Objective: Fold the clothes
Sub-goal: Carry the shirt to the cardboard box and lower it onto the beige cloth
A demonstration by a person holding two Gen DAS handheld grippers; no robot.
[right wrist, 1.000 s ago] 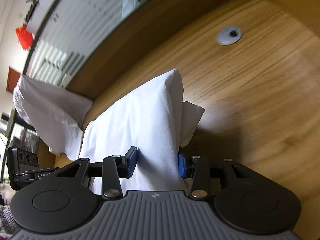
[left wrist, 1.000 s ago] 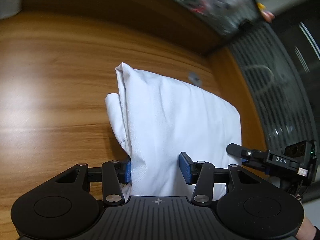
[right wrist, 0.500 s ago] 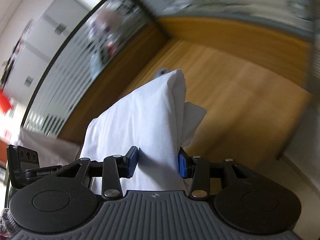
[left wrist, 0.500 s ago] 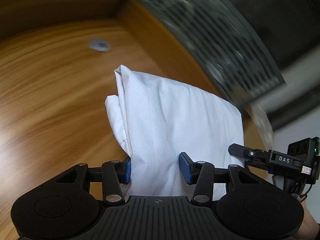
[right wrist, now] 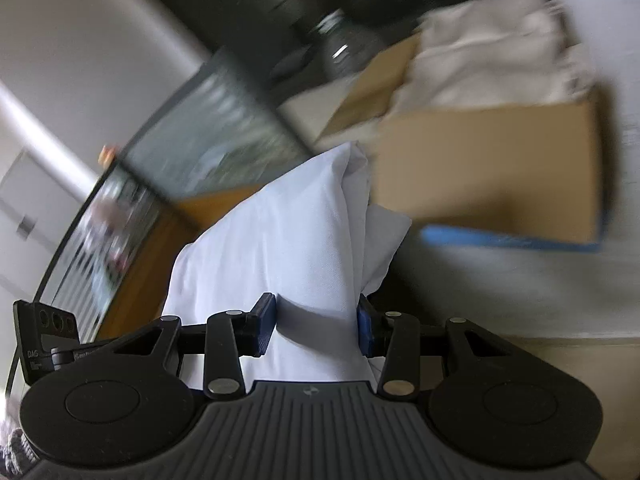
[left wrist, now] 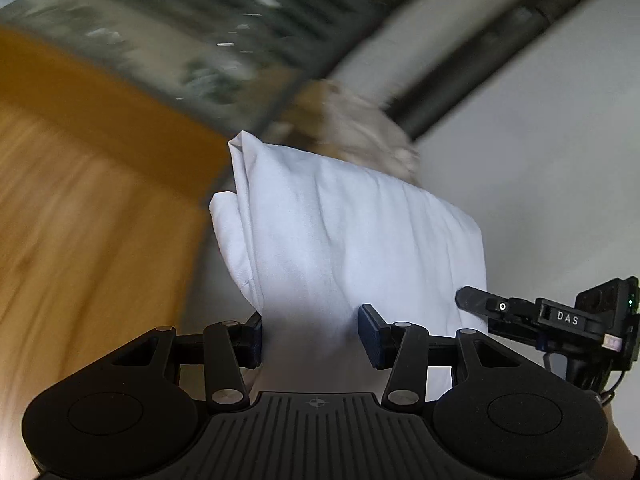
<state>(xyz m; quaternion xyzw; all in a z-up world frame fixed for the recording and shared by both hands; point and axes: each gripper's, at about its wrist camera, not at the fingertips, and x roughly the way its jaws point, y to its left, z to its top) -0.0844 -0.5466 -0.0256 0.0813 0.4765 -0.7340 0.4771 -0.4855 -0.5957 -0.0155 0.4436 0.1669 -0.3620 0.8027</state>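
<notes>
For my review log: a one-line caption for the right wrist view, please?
Right gripper carries the folded white garment toward a cardboard box holding pale cloth.

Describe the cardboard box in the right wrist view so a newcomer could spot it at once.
Start at the folded white garment held between the right gripper fingers in the right wrist view, then look up and right. There sits the open brown cardboard box, blurred, on a pale surface. A blue strip runs along its bottom edge, and crumpled off-white cloth is heaped in its top.
</notes>
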